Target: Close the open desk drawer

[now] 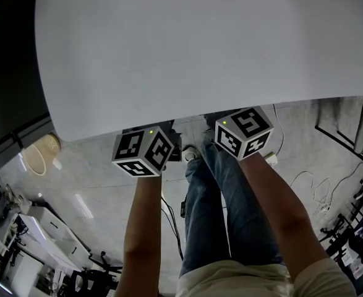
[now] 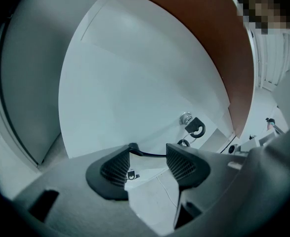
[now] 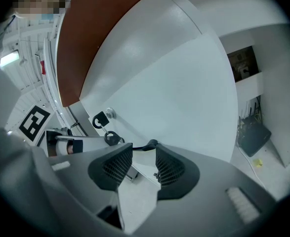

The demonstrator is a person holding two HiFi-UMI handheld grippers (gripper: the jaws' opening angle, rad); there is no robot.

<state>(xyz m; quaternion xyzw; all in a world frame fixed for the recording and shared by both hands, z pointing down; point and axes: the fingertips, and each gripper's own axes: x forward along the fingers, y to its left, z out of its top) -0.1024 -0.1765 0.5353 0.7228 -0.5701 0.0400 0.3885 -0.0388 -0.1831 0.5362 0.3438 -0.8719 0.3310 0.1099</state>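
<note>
The white drawer front (image 2: 135, 93) (image 3: 179, 98) fills both gripper views, under a brown surface (image 2: 204, 28). A round lock (image 2: 186, 117) (image 3: 109, 113) sits near its edge with a black key tag (image 2: 196, 127) hanging from it. My left gripper (image 2: 148, 152) faces the panel, open, with nothing between its pads. My right gripper (image 3: 144, 149) stands open too, beside the left one. In the head view only the two marker cubes show, left (image 1: 144, 150) and right (image 1: 244, 132), at the near edge of the white desk top (image 1: 200, 48). The jaws and drawer are hidden under it.
The person's legs in jeans (image 1: 230, 215) stand below the desk edge. Cables (image 1: 305, 184) trail over the floor at the right, and a woven basket (image 1: 39, 153) sits at the left. An open compartment with a dark item (image 3: 253, 137) lies right of the drawer.
</note>
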